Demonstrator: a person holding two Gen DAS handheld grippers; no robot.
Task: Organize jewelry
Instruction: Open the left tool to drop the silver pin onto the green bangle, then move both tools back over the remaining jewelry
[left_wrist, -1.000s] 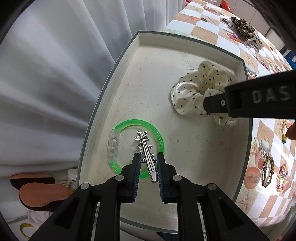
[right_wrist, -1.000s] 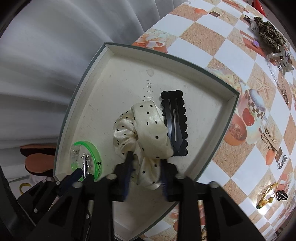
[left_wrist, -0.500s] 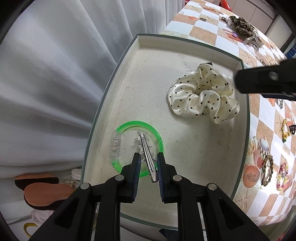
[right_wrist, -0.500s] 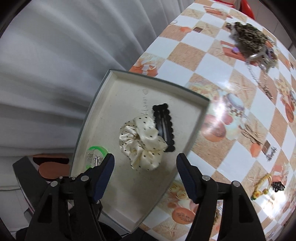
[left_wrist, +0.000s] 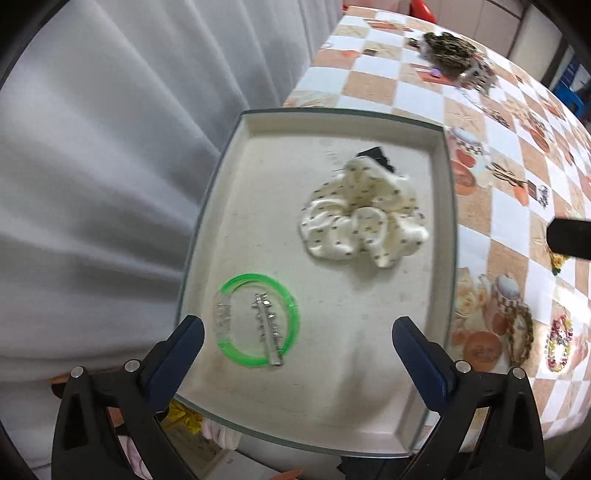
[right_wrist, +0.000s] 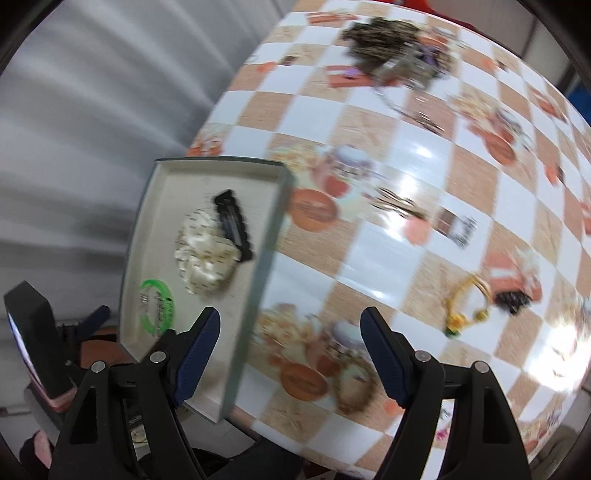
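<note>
Both tongs – left (left_wrist: 297, 328), right (right_wrist: 290, 326) – steeply downward, jaws opening, seemingly empty

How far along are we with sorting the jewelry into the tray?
Done: the tray holds the dotted scrunchie, the black clip, the green bangle and the silver hair pin lying across it.

In hand: nothing. The left claw and right claw are both opening with nothing between the fingers.

Left: the yellow bracelet and the dark pile out on the checkered tablecloth.
</note>
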